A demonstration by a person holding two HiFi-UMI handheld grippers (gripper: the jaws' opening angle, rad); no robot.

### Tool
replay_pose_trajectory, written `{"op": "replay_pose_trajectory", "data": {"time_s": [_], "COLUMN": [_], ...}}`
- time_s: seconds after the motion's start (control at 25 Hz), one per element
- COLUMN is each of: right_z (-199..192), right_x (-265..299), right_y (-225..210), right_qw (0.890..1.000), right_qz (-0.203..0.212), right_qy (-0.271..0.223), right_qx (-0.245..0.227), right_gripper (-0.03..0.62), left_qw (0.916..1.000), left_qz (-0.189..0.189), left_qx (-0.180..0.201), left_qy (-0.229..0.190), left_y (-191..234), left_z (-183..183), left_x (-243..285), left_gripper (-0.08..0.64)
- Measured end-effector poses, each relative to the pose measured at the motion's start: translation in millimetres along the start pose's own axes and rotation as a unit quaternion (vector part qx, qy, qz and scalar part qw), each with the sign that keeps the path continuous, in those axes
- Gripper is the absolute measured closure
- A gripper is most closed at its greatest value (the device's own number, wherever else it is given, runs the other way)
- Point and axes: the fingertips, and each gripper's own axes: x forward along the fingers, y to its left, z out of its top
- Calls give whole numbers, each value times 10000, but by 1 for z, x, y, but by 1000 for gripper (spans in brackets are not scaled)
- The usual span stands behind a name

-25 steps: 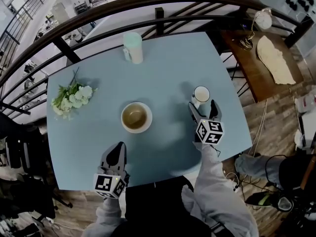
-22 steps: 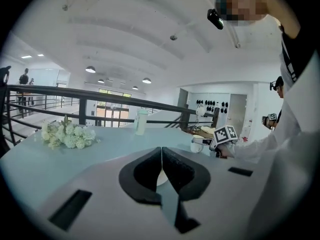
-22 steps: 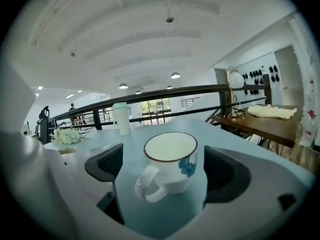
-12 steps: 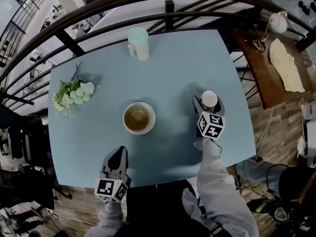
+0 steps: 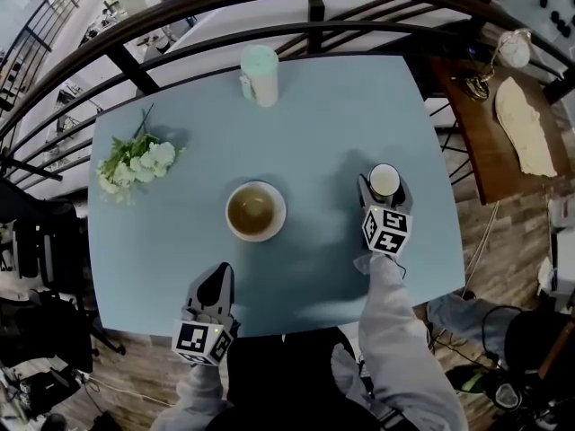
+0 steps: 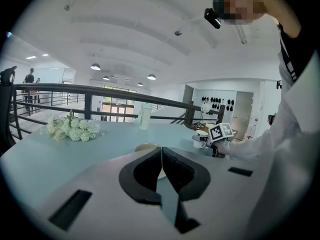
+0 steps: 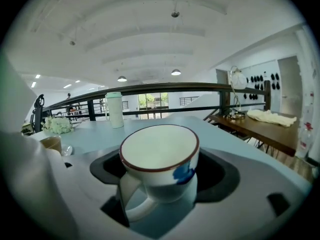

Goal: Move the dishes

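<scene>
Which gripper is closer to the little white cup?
The right gripper: its jaws have just been closing around the white cup. The left gripper is far off at the near table edge.

On my head-view feed a pale blue rectangular table fills the middle of the frame, and I count four things on it, all well apart. A bunch of white flowers with green stems lies at the upper left. A tall mint-green lidded tumbler stands upright at top centre near the far edge. A round white bowl with a brownish inside sits at centre, and a white ceramic cup with a dark red rim stands upright at the right. My right gripper view shows that cup's blue mark and its handle turned toward the lower left of the frame.
</scene>
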Motion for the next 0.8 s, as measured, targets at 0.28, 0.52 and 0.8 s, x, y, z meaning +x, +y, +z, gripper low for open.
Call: {"op": "replay_pose_trajectory", "data": {"time_s": [0.28,0.52,0.8], "right_z": [8,24,34], "right_x": [-6,-23,-58], "right_y": [2,11,52], "right_qw": [9998,9994,9979], "right_qz": [115,274,583], "right_qy": [-65,-173,-175], "right_qx": [-174,-111,-223], "right_gripper": [178,178,178], "left_qw": [10000,9996,9991], "left_qz": [73,81,-59], "left_qx": [-4,-17,-33], "left_qy": [30,-258,-421], "left_y": [6,10,17], "left_z": [-3,2,5], "left_x": [-9,-14,-28], "left_gripper": [543,543,543]}}
